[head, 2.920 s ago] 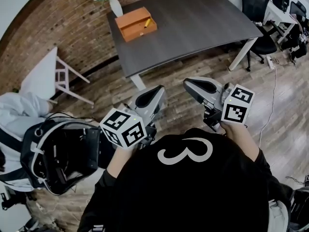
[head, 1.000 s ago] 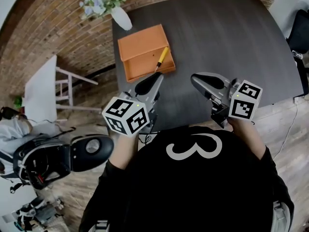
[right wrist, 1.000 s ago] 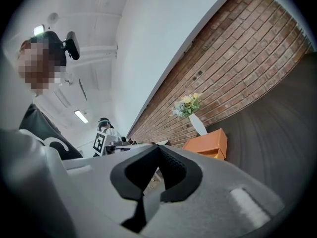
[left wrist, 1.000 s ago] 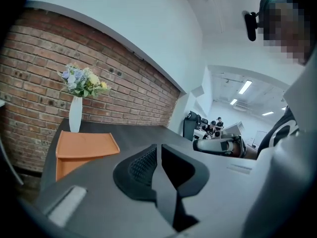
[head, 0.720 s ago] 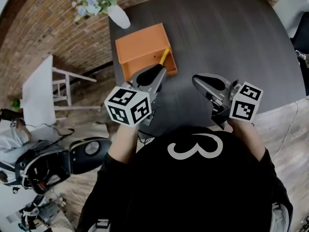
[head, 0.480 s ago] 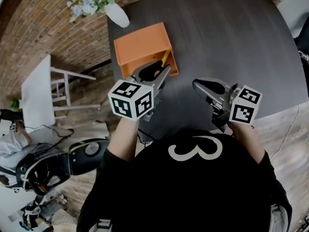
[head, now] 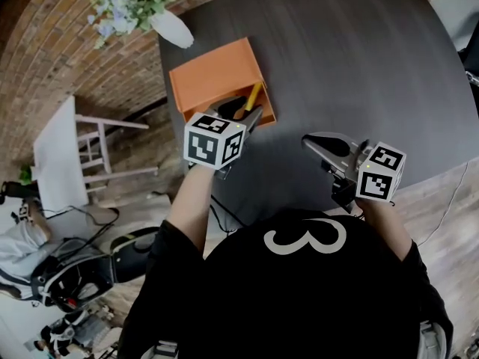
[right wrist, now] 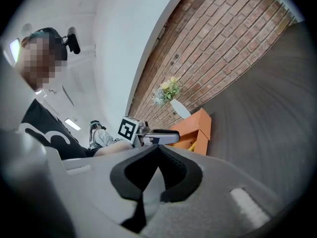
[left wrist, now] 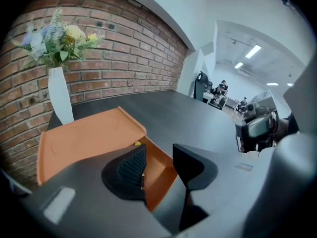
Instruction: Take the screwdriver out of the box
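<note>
An open orange box (head: 209,77) lies on the dark table (head: 359,66) near its left edge. A screwdriver with a yellow handle (head: 252,94) rests along the box's right side. My left gripper (head: 243,111) hangs over the box's near right corner; its jaws have just been opening and stand open, with nothing between the pads. In the left gripper view the jaws (left wrist: 159,165) frame the box's (left wrist: 89,138) inner corner, and a bit of the yellow handle (left wrist: 137,144) shows past the left pad. My right gripper (head: 308,140) is shut and empty, apart to the right above the table.
A white vase (head: 171,27) with flowers stands at the table's far left corner, just behind the box. A white chair (head: 75,155) stands left of the table by the brick wall. Gear and cables lie on the floor at lower left.
The left gripper has moved forward and down to the box's near right corner, and its jaws have opened. The right gripper has sunk a little, still shut.
</note>
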`<action>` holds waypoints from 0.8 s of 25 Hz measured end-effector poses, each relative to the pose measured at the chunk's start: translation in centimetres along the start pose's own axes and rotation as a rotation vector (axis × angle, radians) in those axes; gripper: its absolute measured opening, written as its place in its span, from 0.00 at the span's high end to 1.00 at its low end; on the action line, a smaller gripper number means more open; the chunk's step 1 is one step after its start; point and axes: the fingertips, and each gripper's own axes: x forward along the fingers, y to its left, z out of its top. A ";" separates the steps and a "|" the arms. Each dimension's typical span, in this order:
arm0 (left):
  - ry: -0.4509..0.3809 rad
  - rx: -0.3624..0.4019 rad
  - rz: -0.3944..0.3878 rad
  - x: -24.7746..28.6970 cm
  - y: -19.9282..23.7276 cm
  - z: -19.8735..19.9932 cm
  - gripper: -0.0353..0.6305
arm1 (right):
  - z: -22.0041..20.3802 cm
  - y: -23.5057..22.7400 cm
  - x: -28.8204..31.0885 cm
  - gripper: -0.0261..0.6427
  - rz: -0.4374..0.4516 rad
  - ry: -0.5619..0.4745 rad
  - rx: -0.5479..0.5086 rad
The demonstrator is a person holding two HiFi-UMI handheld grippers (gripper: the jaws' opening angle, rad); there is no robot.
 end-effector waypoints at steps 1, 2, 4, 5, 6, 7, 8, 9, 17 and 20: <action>0.023 0.008 0.009 0.7 0.4 -0.4 0.68 | -0.1 -0.4 0.0 0.96 -0.004 -0.001 0.010; 0.047 0.017 0.022 1.3 0.8 -0.9 0.68 | -0.3 -0.6 0.0 0.96 -0.006 -0.003 0.020; 0.092 0.038 0.055 2.4 1.5 -2.0 0.68 | -0.6 -0.7 -0.2 0.96 -0.001 -0.005 0.031; 0.111 0.045 0.070 2.9 1.8 -2.4 0.68 | -0.7 -0.7 -0.2 0.96 0.000 -0.005 0.030; 0.129 0.045 0.083 3.3 2.0 -2.7 0.68 | -0.8 -0.8 -0.3 0.96 -0.003 -0.003 0.028; 0.146 0.039 0.092 3.8 2.2 -3.0 0.68 | -0.9 -1.0 -0.4 0.96 -0.010 0.000 0.027; 0.164 0.028 0.097 4.2 2.4 -3.3 0.68 | -1.0 -1.2 -0.4 0.96 -0.020 0.002 0.028; 0.181 0.019 0.099 4.6 2.6 -3.5 0.68 | -1.1 -1.5 -0.4 0.96 -0.032 0.003 0.029; 0.258 0.036 0.120 6.6 3.1 -5.2 0.68 | -1.6 -2.8 -0.5 0.96 -0.064 -0.024 0.052; 0.270 0.039 0.121 7.0 3.3 -5.6 0.67 | -1.9 -3.1 -0.5 0.96 -0.070 -0.028 0.063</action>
